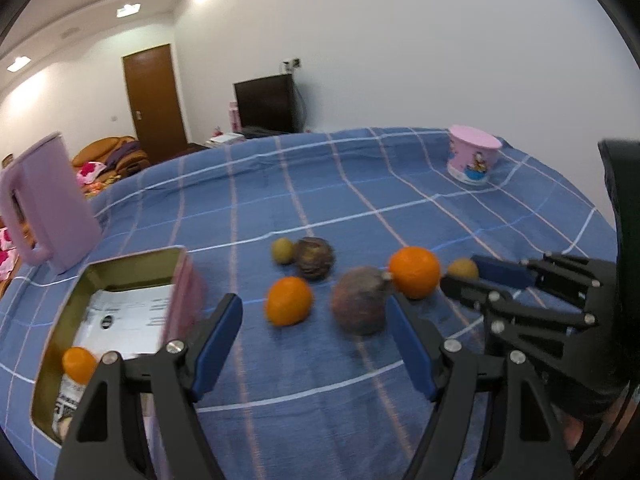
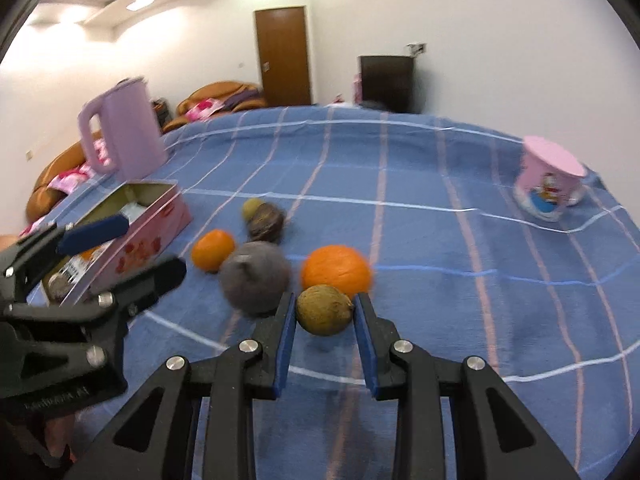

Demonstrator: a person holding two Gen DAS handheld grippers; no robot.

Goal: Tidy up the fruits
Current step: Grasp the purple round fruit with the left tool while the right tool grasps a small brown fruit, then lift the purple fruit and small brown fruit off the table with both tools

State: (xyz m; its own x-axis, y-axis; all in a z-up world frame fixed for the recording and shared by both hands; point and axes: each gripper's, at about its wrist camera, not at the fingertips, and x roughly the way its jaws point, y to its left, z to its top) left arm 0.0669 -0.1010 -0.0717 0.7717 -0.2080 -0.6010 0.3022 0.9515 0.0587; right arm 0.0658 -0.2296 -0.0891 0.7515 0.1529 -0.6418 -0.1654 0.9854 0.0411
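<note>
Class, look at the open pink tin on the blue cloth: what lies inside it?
Inside the pink tin lie one orange and white printed paper. The left gripper hides the near corner, so whatever lies there cannot be told.

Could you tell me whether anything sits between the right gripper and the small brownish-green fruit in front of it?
Nothing visible does. The brownish-green fruit already sits between the open fingers of the right gripper; the large orange lies just behind it, not in the way.

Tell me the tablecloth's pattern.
Blue tablecloth with a white and pink check; clearest in the right wrist view.
</note>
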